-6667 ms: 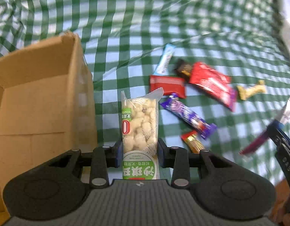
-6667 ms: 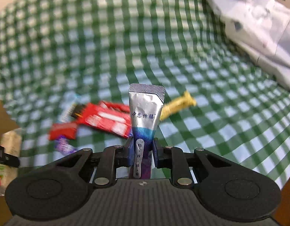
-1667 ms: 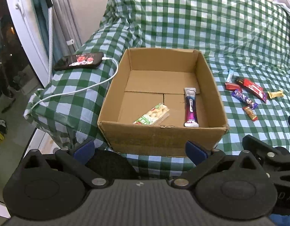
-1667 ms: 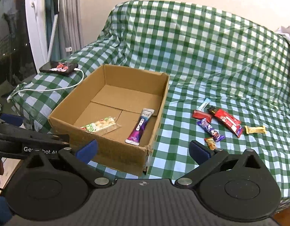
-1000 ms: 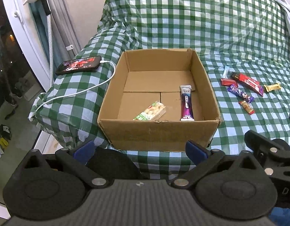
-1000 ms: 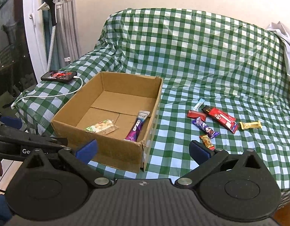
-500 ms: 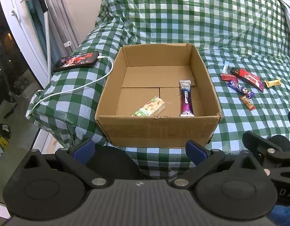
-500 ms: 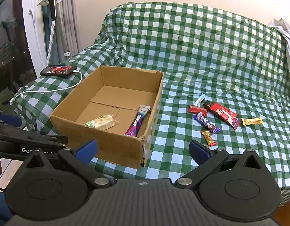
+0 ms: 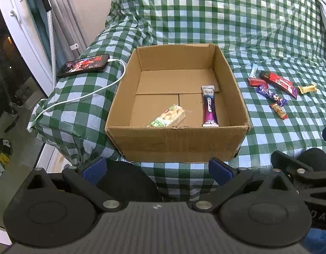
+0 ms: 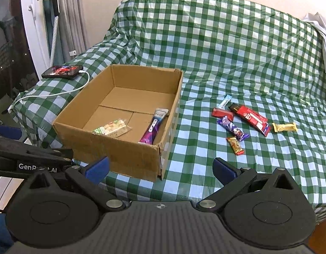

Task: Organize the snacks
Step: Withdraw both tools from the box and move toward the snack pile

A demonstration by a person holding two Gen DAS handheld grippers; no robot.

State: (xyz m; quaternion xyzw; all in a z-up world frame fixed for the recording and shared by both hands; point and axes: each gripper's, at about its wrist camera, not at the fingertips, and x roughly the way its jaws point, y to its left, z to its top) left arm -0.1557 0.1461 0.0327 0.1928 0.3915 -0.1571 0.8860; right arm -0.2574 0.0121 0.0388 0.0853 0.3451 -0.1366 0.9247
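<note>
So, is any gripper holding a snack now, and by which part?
Nothing is held. The left gripper and the right gripper are both open and empty, in front of the cardboard box.

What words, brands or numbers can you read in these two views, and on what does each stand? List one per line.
"GenR...t.AI", middle letters blurred: on the left gripper body, in the right wrist view.
"DAS", cut off by the frame edge: on the right gripper body, in the left wrist view.
Snack wrappers, including the purple sachet in the cardboard box: print too small to read.
</note>
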